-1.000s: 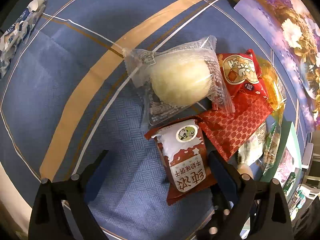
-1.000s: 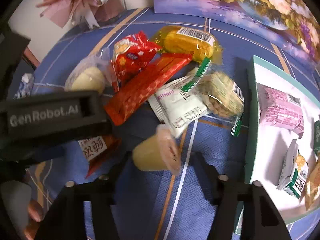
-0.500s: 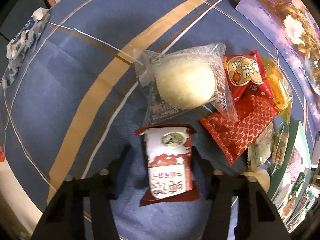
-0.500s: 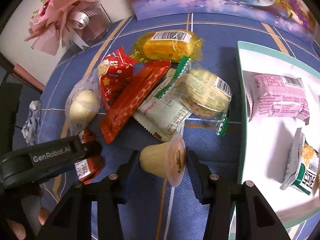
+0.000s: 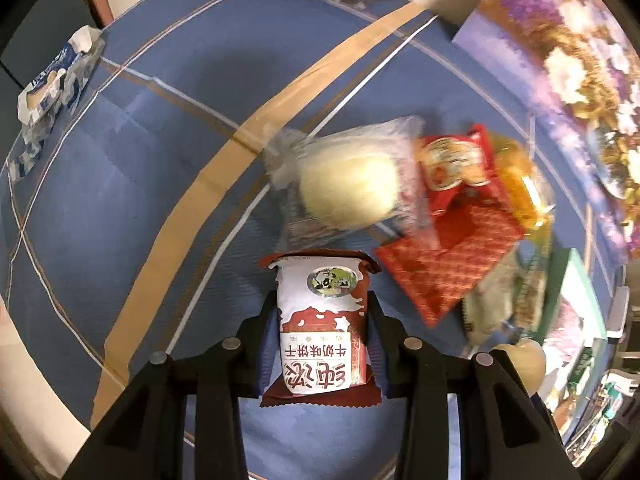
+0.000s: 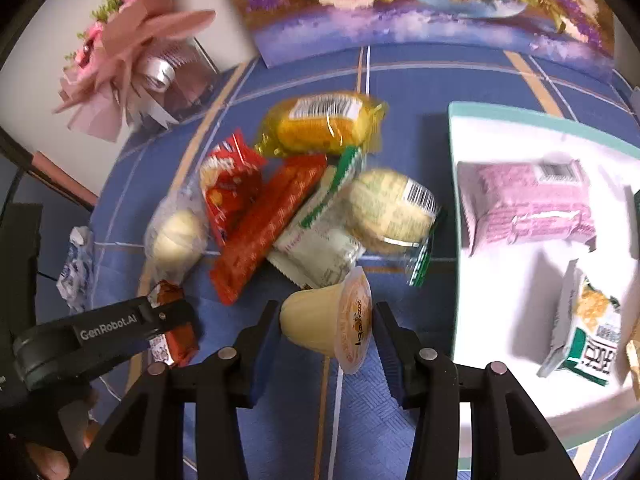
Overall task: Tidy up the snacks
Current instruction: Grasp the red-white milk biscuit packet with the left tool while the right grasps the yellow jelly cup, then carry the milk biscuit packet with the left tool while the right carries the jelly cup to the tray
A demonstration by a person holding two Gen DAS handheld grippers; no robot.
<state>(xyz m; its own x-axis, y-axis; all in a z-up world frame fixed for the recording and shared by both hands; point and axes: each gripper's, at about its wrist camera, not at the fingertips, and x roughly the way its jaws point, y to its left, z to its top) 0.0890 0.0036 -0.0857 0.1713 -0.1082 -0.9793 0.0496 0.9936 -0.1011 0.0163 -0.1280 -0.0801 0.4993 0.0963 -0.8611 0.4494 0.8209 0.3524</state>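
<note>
On the far left edge of the blue tablecloth (image 5: 120,184) lies a crumpled blue-and-white wrapper (image 5: 52,88), well apart from everything else. Nearer, the left gripper (image 5: 322,336) is clenched on a red-and-white biscuit packet (image 5: 322,320), its jaws having just closed against the packet's two sides. Just beyond that packet sits a pale round bun in a clear bag (image 5: 352,184), and to its right a small red snack bag (image 5: 452,168) overlapping a long red patterned packet (image 5: 448,268). Farther right in the heap, a yellow cake in a clear wrapper (image 6: 320,124) lies at the far side, with a white sachet (image 6: 316,248) and a green-edged bag of pale snacks (image 6: 392,208) nearer. The right gripper (image 6: 326,328) grasps a jelly cup (image 6: 316,320) lying on its side, lid facing right, near the pile. At the right stands a white tray with a teal rim (image 6: 520,116), holding a pink packet (image 6: 528,204) and a green-and-white packet (image 6: 588,336).
</note>
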